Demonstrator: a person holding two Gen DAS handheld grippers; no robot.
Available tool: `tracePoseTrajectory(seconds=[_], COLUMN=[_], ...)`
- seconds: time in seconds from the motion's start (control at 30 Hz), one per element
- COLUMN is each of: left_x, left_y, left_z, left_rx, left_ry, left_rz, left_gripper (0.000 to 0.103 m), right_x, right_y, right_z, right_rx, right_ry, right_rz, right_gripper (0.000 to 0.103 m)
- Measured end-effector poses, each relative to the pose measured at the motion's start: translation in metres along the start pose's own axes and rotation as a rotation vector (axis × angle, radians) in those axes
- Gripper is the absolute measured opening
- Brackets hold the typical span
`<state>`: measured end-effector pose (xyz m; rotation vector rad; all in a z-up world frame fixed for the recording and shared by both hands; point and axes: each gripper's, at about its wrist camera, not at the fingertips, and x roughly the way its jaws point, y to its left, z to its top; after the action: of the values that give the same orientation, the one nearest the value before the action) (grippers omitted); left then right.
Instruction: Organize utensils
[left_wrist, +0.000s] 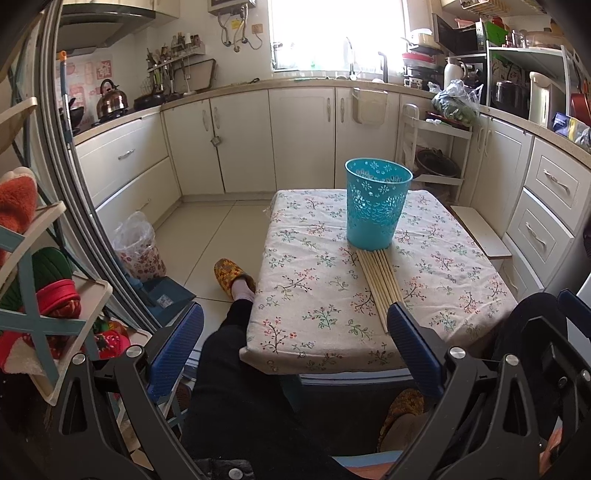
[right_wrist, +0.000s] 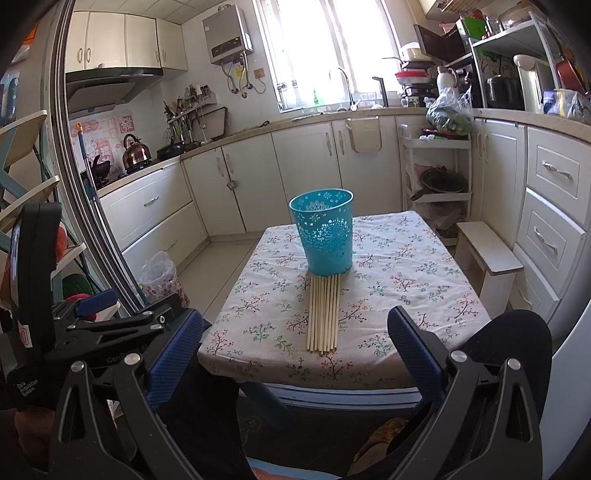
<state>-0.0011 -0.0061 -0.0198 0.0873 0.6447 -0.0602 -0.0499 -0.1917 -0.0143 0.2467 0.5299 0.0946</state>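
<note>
A turquoise perforated holder (left_wrist: 376, 205) (right_wrist: 325, 232) stands upright on a small table with a floral cloth (left_wrist: 306, 295) (right_wrist: 406, 266). Several wooden chopsticks (left_wrist: 380, 286) (right_wrist: 324, 314) lie side by side in a flat row, their far ends touching the holder's base. My left gripper (left_wrist: 295, 328) is open and empty, held before the table's near edge, its right finger (left_wrist: 413, 350) overlapping the chopsticks' near ends. My right gripper (right_wrist: 295, 332) is open and empty, just short of the chopsticks' near ends. The left gripper's body (right_wrist: 96, 328) shows at the left of the right wrist view.
The person's leg and a slippered foot (left_wrist: 234, 282) are left of the table. A bagged bin (left_wrist: 138, 247) stands on the floor further left. A shoe rack (left_wrist: 44, 280) is at far left. A white stool (right_wrist: 487, 258) and a cart (right_wrist: 437, 173) stand right of the table. Kitchen cabinets line the back and right.
</note>
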Motion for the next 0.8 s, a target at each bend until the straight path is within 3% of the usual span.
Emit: tracePoseTrajectory(seconds=[0.27,0.3,0.33,0.47,0.57,0.8], left_x=[0.049,0.058,0.065,0.097,0.122,0.18], left_y=[0.015,0.016,0.019,0.021,0.021,0.016], left_z=[0.002,0.003,0.005,0.007,0.008,0.016], left_rx=[0.066,0.057,0.05,0.008,0.004,-0.025], left_ry=[0.155,0.177,0.144,0.176,0.213,0.317], left_rz=[0.049,0.046,0.046,0.002,-0.006,-0.035], left_gripper=[0.096,0.096,0.096,0.096,0.096,0.096], right_x=[0.063,0.076,0.089,0.16,0.209,0.283], right_y=[-0.038,-0.042,-0.046,-0.063,-0.069,-0.069], right_z=[0.017,0.02,0.021,0.022,0.021,0.016], right_rx=[0.128,0.124,0.114,0.092,0.076,0.0], right_ry=[0.117,0.134,0.156,0.275,0.344,0.421], right_rz=[-0.019,-0.033,-0.043,-0.058,-0.059,-0.098], right_gripper=[0.092,0.089,0.079,0.049,0.037,0.023])
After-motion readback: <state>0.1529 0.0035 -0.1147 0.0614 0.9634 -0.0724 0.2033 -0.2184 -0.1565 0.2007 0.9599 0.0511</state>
